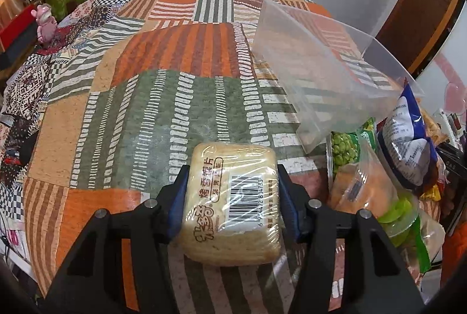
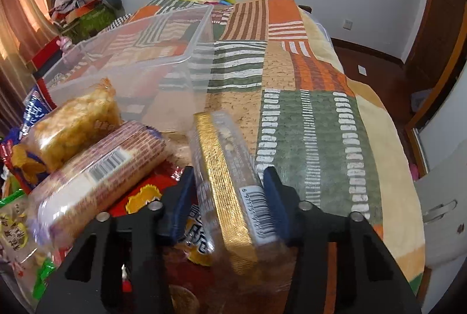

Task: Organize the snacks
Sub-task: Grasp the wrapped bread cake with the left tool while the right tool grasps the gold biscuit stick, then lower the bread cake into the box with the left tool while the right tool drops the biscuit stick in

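Observation:
My left gripper [image 1: 232,194] is shut on a pale wrapped pack of toasted bread slices [image 1: 230,203] with a barcode, held above the patchwork cloth. A clear plastic bin [image 1: 318,71] stands to its right, with a snack pile [image 1: 388,168] beside it. My right gripper [image 2: 229,200] is shut on a clear box with a gold tray [image 2: 230,197], held on edge over the snack pile. The clear bin [image 2: 140,57] lies ahead to the left. A long biscuit roll [image 2: 99,176] and a bag of puffed snacks [image 2: 76,124] lie left of the gripper.
The patchwork cloth [image 1: 146,109] covers a bed-like surface; it also shows in the right wrist view [image 2: 306,97]. A pink figurine [image 1: 45,22] and clutter sit at the far left. A wooden door [image 1: 423,7] is at the right. A white cabinet [image 2: 443,197] stands right of the bed.

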`<state>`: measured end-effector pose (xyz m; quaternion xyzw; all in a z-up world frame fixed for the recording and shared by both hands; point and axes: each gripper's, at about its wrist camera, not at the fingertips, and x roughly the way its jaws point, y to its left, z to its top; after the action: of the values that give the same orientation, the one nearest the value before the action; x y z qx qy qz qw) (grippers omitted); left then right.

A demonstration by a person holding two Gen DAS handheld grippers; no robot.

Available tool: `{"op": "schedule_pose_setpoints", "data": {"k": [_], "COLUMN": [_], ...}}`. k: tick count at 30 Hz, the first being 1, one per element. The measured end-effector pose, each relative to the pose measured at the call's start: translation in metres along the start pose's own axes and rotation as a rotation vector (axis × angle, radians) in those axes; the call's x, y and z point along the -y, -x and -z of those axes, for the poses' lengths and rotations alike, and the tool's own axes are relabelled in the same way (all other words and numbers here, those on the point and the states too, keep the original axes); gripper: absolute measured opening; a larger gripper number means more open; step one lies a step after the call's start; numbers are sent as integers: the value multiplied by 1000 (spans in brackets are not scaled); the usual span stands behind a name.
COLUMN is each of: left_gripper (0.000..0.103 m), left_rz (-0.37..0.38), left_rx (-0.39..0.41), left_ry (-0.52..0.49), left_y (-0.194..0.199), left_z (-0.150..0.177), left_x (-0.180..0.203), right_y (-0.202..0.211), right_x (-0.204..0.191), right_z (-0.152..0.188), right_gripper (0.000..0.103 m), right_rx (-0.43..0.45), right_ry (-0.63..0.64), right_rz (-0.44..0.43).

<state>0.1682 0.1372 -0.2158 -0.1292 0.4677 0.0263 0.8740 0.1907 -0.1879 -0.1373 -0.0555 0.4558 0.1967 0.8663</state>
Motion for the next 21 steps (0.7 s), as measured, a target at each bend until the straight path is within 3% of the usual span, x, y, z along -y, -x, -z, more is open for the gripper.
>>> {"op": "schedule_pose_setpoints", "data": {"k": [4, 11, 21], "left_gripper": [55, 55, 55], "left_rz": [-17, -37, 22], "left_rx": [18, 117, 255], "left_ry": [4, -51, -108], "left_y": [9, 51, 88], "left_z": [-3, -7, -46], "left_x": [0, 22, 63], "right_y": [6, 29, 64], "right_x": [4, 10, 0], "right_z": [1, -1, -36], "right_gripper": [37, 36, 36], "right_rx": [19, 76, 237], "right_ry": [-33, -64, -54], "right_rz": [1, 15, 0]}}
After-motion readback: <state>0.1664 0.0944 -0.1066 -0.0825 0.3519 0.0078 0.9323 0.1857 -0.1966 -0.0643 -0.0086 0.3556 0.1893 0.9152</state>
